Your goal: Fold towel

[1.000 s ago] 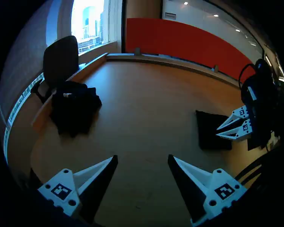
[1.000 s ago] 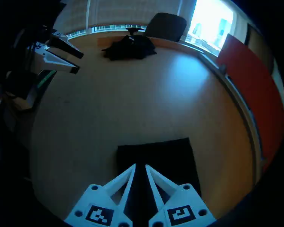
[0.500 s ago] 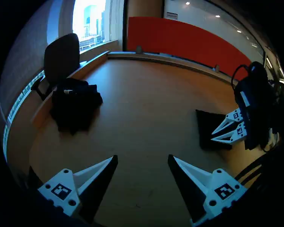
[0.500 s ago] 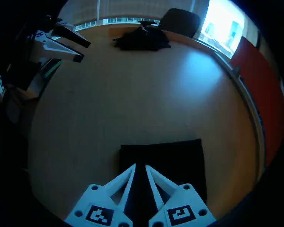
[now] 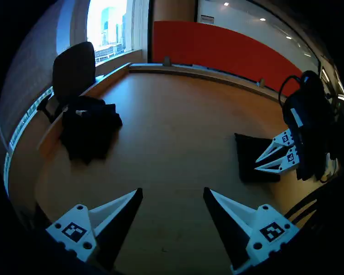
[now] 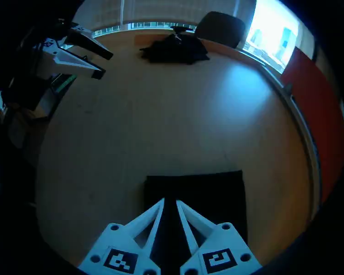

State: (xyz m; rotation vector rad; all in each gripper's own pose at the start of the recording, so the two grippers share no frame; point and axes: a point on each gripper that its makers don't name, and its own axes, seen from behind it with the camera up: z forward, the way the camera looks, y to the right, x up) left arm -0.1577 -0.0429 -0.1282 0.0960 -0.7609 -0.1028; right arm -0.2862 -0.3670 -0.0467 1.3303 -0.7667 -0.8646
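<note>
Pale wooden tabletop (image 5: 172, 119) runs to a red wall panel (image 5: 227, 48) — a flat, dark, rectangular folded towel (image 6: 208, 197) lies near its right edge. Right gripper (image 6: 170, 201) sits over the towel, tongs nearly together; whether they pinch it, I cannot tell. Left gripper (image 5: 172, 195) hangs spread wide above bare wood, well apart from the towel.

Matt cloth towel (image 6: 208, 197); smooth, slightly glossy wood table (image 6: 172, 114)

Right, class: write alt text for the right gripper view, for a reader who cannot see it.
The right tool, fingers nearly together, points over a dark folded towel lying flat on a wooden table. Farther off: the left tool at upper left, a dark cloth heap and an office chair by the window.
</note>
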